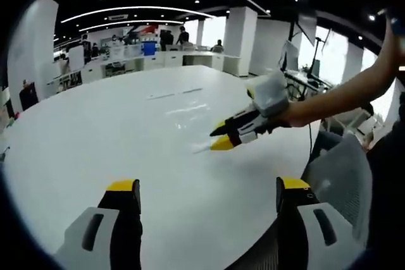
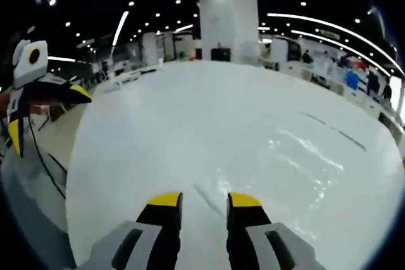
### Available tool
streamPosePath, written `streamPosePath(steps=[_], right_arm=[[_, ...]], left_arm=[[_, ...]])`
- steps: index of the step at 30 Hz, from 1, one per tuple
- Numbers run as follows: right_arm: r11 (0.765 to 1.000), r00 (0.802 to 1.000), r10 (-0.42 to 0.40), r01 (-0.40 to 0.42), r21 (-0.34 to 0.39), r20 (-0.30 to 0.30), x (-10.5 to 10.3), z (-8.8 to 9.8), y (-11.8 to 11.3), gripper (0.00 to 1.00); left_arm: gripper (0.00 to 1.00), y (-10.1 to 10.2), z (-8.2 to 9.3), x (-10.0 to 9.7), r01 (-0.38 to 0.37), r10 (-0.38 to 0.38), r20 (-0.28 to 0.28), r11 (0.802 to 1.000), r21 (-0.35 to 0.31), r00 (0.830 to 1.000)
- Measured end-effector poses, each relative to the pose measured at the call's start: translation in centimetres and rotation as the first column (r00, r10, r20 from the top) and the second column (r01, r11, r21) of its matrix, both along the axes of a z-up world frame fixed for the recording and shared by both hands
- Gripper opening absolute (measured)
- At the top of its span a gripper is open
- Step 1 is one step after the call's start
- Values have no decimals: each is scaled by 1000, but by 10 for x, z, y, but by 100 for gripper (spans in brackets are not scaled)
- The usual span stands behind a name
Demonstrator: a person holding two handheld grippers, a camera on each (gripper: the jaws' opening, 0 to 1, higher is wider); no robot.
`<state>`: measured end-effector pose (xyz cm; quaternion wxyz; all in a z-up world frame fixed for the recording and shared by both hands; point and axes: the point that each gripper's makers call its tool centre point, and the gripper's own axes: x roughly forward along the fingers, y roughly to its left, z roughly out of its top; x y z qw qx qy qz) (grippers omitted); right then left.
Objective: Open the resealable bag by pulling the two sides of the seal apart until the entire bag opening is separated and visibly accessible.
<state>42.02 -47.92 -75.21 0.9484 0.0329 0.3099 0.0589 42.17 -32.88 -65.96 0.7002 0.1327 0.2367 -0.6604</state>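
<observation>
Left gripper (image 1: 209, 197) first: its two yellow-tipped jaws rise at 6 o'clock in the left gripper view and are spread wide, with nothing but bare table between them. Right gripper (image 2: 205, 203) has its jaws apart too, but with a much narrower gap. A faint pale line runs on the table just ahead of that gap, and honestly I can't tell if it's the bag's edge or just glare.

Counts: two grippers, one white table (image 1: 95, 137), one resealable bag (image 1: 188, 108), as far as I can make out. The bag is clear plastic lying flat near the middle of the table, so it mostly reads as a shiny, wrinkly patch. Its outline and seal are too faint to trace. In the right gripper view the same gloss sits at about 3 o'clock (image 2: 304, 153), ahead and off to the side of the jaws.

View differences: the left gripper view catches the right gripper (image 1: 218, 138) coming in from 3 o'clock on a person's bare forearm (image 1: 342, 96), tips low over the table just beside the bag's near end. Whether they touch it is not clear. It also shows a grey mesh chair (image 1: 338, 178) at 4 o'clock, cut off by the edge. The right gripper view shows the left gripper (image 2: 50, 118) up at 9 o'clock, off the table's edge, jaws wide apart.
</observation>
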Motion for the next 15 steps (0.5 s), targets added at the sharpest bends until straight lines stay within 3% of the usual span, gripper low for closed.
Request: streamPosePath(steps=[3, 8, 15], right_arm=[[999, 1000, 22, -22, -44, -18, 1, -4, 1, 24], [997, 999, 24, -27, -70, -47, 3, -16, -4, 13], [995, 997, 37, -43, -91, -68, 4, -22, -3, 13]], left_arm=[[87, -3, 2, -5, 9, -10, -42, 1000, -28, 999], [87, -3, -2, -7, 35, -35, -3, 999, 5, 999], [85, 0, -7, 0, 20, -20, -10, 999, 27, 1000]])
